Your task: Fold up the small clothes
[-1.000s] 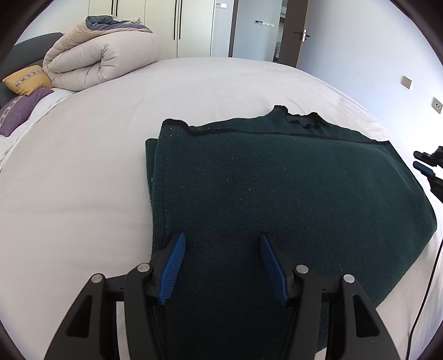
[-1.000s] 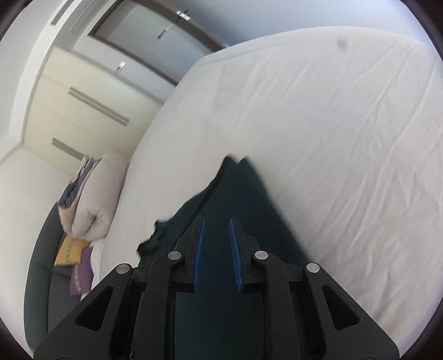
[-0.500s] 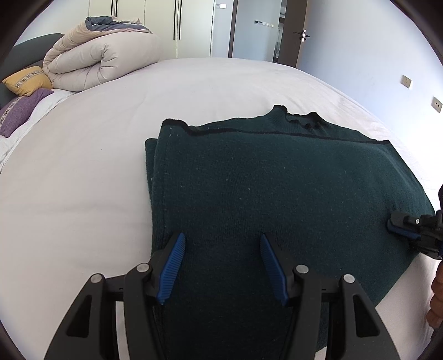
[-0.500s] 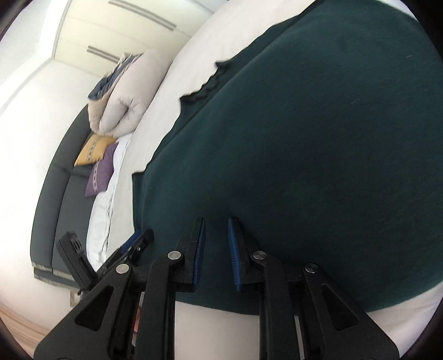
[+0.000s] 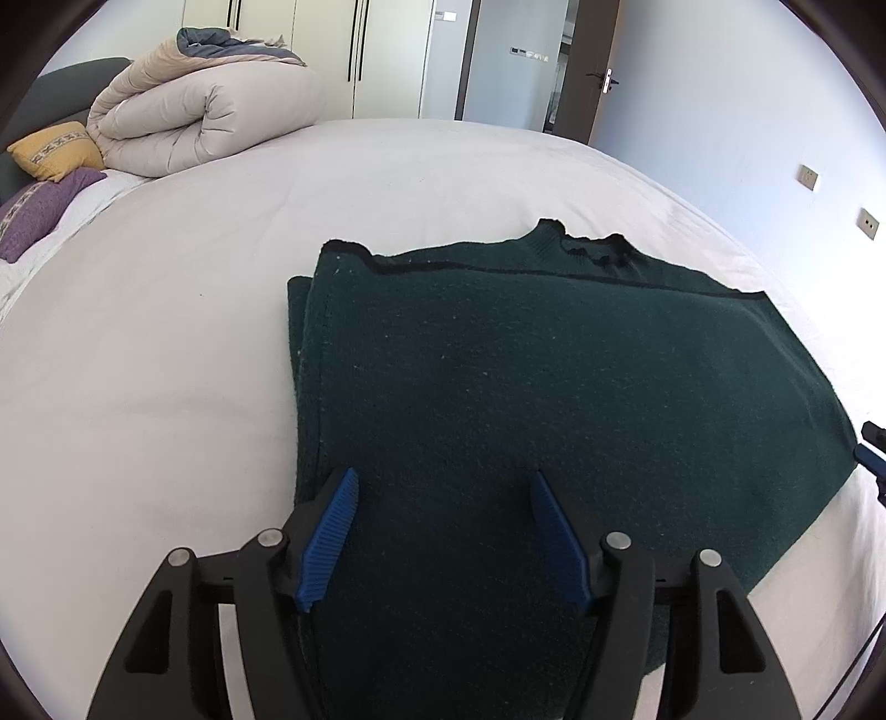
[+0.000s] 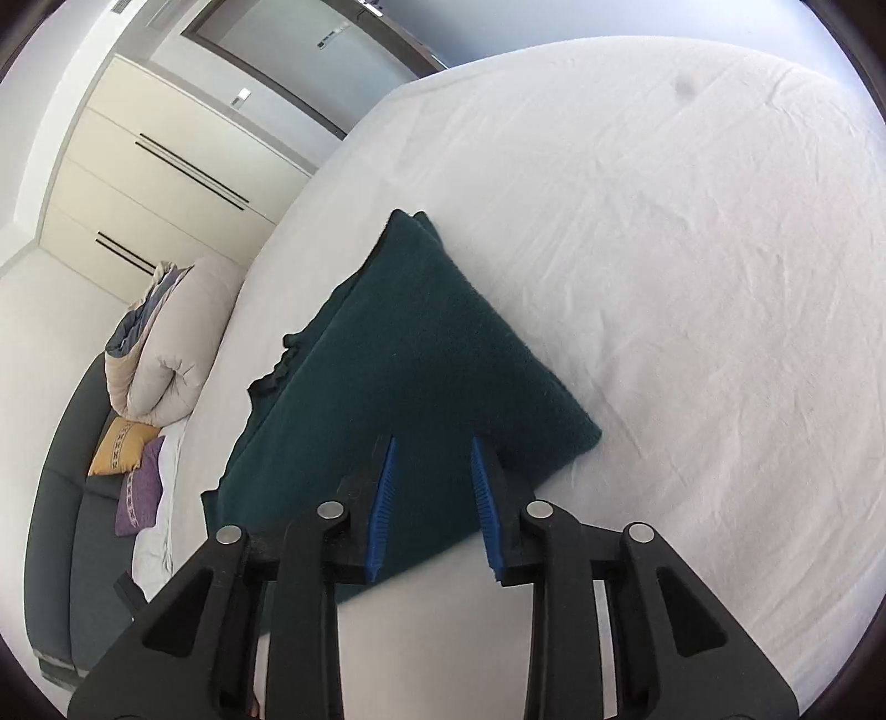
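Note:
A dark green knitted sweater (image 5: 554, 387) lies folded flat on the white bed (image 5: 166, 360), collar at its far edge. My left gripper (image 5: 443, 473) hovers over the near left part of it, jaws opening, blue pads (image 5: 332, 531) wide apart with only flat cloth below them. In the right wrist view the sweater (image 6: 415, 354) runs away to the upper left. My right gripper (image 6: 433, 443) stands over its near corner, jaws opening, a narrow gap between the pads and nothing pinched. Its tip (image 5: 872, 448) also shows just off the sweater's right edge.
A rolled beige duvet (image 5: 205, 116) sits at the far left of the bed, with a yellow cushion (image 5: 55, 149) and a purple cushion (image 5: 39, 216) beside it. Wardrobe doors (image 5: 354, 50) and a room door (image 5: 598, 66) stand behind. A thin cable (image 5: 847, 681) hangs at the lower right.
My right gripper came in to the sweater's right edge, then drew slightly back off it, and its jaws widened. My left gripper stayed put and its pads spread a little wider.

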`<state>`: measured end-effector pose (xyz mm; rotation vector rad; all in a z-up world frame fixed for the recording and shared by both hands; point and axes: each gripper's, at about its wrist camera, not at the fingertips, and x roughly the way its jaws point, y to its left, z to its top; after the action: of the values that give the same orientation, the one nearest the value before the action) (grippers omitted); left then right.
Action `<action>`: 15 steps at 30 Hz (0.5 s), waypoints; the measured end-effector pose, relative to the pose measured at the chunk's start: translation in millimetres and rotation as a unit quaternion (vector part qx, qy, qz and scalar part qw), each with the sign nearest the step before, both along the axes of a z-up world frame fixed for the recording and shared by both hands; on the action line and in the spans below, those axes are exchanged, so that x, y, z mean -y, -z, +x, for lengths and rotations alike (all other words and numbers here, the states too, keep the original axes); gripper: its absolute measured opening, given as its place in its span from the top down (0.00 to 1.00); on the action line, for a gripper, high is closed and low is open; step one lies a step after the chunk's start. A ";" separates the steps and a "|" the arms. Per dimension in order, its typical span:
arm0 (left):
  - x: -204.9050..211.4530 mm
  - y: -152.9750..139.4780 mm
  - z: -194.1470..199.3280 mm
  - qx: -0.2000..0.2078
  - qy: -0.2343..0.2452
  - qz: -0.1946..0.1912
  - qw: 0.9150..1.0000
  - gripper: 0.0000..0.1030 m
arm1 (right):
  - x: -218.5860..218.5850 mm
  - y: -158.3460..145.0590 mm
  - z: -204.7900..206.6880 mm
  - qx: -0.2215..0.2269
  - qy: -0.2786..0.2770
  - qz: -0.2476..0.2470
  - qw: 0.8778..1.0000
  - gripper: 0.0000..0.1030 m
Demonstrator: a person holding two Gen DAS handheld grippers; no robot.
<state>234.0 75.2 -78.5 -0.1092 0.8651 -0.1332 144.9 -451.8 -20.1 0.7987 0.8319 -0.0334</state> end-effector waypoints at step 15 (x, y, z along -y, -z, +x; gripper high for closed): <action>-21.8 -5.0 -7.6 -0.038 0.014 -0.137 0.990 0.26 | -89.0 6.7 31.2 -0.003 -0.122 0.046 0.991 0.39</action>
<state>226.4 97.0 -73.5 -0.3604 0.9213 -0.2761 176.2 -362.8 -26.8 0.7783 0.9369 0.2207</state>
